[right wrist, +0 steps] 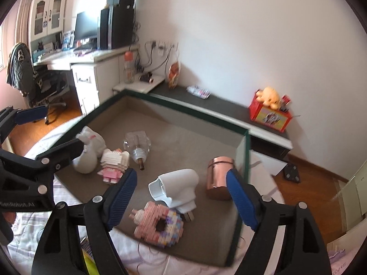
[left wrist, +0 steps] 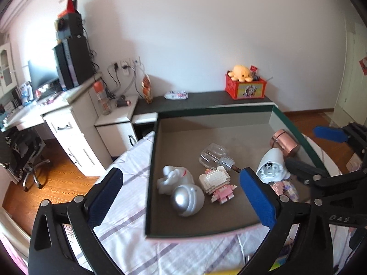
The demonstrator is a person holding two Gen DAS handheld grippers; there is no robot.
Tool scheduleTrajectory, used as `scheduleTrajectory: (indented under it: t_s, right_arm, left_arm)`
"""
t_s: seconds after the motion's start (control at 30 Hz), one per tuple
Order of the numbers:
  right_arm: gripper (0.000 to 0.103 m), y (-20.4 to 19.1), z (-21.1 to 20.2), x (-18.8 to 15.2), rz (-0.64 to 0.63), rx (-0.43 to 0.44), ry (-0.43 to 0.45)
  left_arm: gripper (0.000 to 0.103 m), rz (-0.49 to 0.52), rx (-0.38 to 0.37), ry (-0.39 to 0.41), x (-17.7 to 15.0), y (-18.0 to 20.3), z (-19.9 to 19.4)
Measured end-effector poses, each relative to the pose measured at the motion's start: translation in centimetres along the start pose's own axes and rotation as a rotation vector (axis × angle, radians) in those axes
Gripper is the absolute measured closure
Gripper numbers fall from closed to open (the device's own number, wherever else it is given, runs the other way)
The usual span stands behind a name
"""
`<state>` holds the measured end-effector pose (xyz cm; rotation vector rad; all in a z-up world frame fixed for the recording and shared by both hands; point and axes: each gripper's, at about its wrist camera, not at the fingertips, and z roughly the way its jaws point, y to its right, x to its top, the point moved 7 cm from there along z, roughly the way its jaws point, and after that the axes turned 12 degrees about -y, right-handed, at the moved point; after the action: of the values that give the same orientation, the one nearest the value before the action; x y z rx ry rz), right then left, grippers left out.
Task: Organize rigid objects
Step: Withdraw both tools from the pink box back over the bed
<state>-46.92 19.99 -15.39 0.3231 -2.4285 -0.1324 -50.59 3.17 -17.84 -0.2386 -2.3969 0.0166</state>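
A shallow dark box [left wrist: 150, 171] with a grey floor lies on the bed; it also shows in the right wrist view [right wrist: 243, 151]. In it lie a white astronaut figure [left wrist: 181, 190], a pink-and-white brick figure [left wrist: 220, 185], a clear bottle [left wrist: 212, 155], a white plug adapter [right wrist: 176, 188], a copper tin [right wrist: 219, 178] and a pink brick donut [right wrist: 158, 222]. My left gripper [left wrist: 183, 197] is open and empty, held over the box's near edge. My right gripper [right wrist: 181, 194] is open and empty above the adapter and donut.
The striped bedsheet [left wrist: 128, 236] surrounds the box. A dark shelf [left wrist: 206, 98] behind carries a red toy crate [left wrist: 245, 88] with a yellow plush. A white desk [left wrist: 68, 114] with a computer and an office chair [left wrist: 23, 151] stand at the left.
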Motion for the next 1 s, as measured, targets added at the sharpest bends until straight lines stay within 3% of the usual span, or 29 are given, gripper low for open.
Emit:
scheduleTrajectory:
  t_s: [0.13,0.2,0.3,0.57,0.8,1.0]
  right_arm:
    - [0.013,0.8,-4.7,-0.9,0.053,-0.031,0.1]
    - [0.0,1.0,-7.0,-1.6,0.08,-0.04,0.147]
    - [0.0,0.9,-11.0,-3.2,0.101,-0.041,0.206]
    - [0.0,-1.5,-18.8,-8.3,0.125,-0.026,0.297]
    - [0.0,-2.2,-23.5,-12.6,0.162,-0.052,0.358]
    - [0.0,-2.2,-25.6,-15.3,0.188,-0.068,0.366]
  left_arm:
    - [0.0,-0.035,0.03,0.077,-0.9,-1.2,-4.4]
    - [0.0,-0.073,0.035,0.118,-1.8,-2.0,-6.8]
    - [0.0,-0.12,0.057,0.196,-3.5,-2.9,-10.8]
    - [0.0,-0.099,0.062,0.299,-8.8,-2.5,-19.2]
    - [0.0,-0.116,0.085,0.366,-12.4,-2.8,-24.4]
    - [0.0,-0.104,0.095,0.374,-14.7,-2.4,-26.5]
